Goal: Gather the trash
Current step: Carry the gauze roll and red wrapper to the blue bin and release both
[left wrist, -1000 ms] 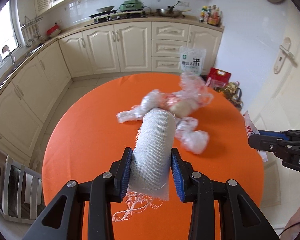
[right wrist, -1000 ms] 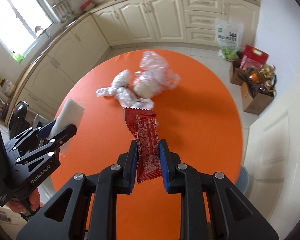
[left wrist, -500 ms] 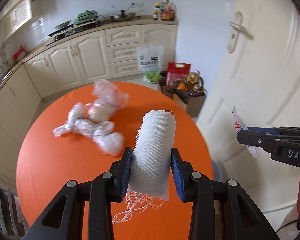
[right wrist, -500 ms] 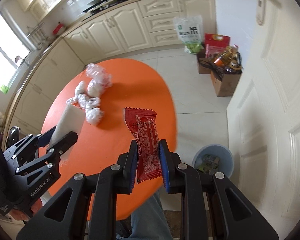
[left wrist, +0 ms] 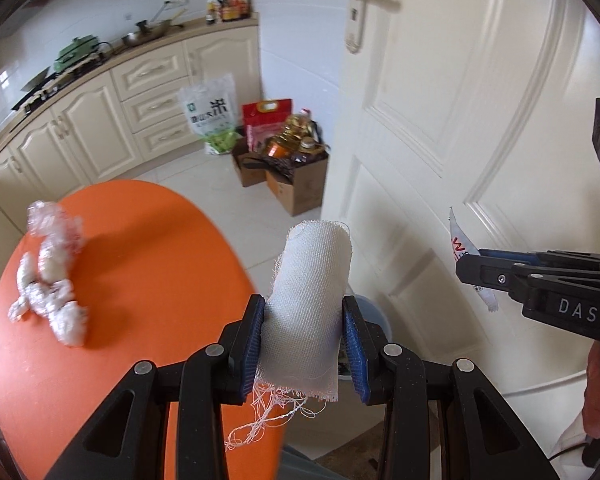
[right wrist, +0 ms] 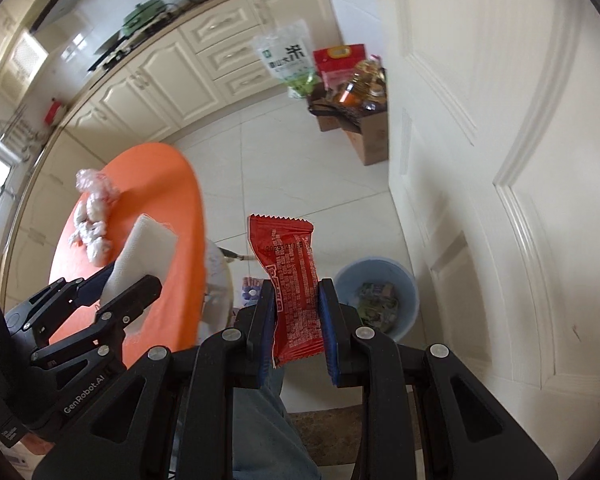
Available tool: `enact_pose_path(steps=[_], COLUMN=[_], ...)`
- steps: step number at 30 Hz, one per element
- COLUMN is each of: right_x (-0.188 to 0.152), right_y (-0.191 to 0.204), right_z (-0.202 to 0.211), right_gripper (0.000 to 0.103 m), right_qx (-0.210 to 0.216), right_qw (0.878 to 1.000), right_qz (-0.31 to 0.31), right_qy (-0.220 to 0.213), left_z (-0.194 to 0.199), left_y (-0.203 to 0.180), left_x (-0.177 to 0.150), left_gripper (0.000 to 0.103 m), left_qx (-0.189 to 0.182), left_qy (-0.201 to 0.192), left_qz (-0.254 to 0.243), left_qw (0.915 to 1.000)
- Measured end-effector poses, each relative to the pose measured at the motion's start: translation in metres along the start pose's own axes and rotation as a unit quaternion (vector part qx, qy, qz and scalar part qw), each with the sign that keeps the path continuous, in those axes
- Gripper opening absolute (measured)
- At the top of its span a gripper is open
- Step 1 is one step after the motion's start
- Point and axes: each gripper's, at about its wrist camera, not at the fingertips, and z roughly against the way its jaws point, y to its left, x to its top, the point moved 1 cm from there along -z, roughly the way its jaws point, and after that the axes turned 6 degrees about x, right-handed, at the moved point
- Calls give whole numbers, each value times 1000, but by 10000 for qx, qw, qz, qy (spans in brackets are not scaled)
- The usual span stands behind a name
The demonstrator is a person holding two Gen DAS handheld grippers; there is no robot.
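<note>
My left gripper (left wrist: 305, 344) is shut on a rolled white gauze cloth (left wrist: 310, 304) with frayed threads, held past the right edge of the orange table (left wrist: 140, 264). My right gripper (right wrist: 296, 320) is shut on a red snack wrapper (right wrist: 292, 280), held above the floor beside a blue trash bin (right wrist: 374, 296) that holds some litter. The bin's rim shows just behind the cloth in the left wrist view (left wrist: 374, 312). Crumpled clear plastic wrap (left wrist: 48, 276) lies on the table's left part; it also shows in the right wrist view (right wrist: 92, 216).
A white door (left wrist: 460, 120) stands close on the right. Cardboard boxes with bottles (left wrist: 288, 168) and a rice bag (left wrist: 210, 116) sit on the tiled floor by cream cabinets (left wrist: 100, 128). The right gripper shows in the left wrist view (left wrist: 540, 280).
Both grippers have swung right, off the table toward the door and the blue bin, each still holding its item. The plastic wrap stays on the table.
</note>
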Motion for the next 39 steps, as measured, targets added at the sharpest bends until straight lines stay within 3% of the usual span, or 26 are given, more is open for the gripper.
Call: enact_pose_path(steps=[10,17,22,24,26,27,39], right_x=[-5,-5,-2,-1,-2,-1,-4], right_y=[-72,-103,-114,-117,-121,-122,-113], right_z=[-6,-11,-20,-25,-30,-32,-57], right_gripper=[21,21,22,22,22,22,24], right_qx=[-221,-393,-395,-364,-343,-341,-235], right_qw=[9970,9941,9925,9923,9921,9918,9925], right_qz=[-743,-1007,-1156,-1174,-1197,-1215,-1100], right_qy=[8,19,94,137,179,203,470], left_z=[-78,-128,-152,-159,-169,-172,-181], left_y=[-70,-96,-102,-104,-108,-109,-89], left_x=[37,61,79,82,86,87,74], left_gripper=[34,35,36,43,61,62,62], left_qx=[-192,-370,-406,-348,-310,-297,-28], left_qy=[421,717,780,784,769,752,867], left_qz=[-651,-687,-680,-717,-738,-744,-493], left_qw=[9968,9944,9938,9937,9938,9939,9950])
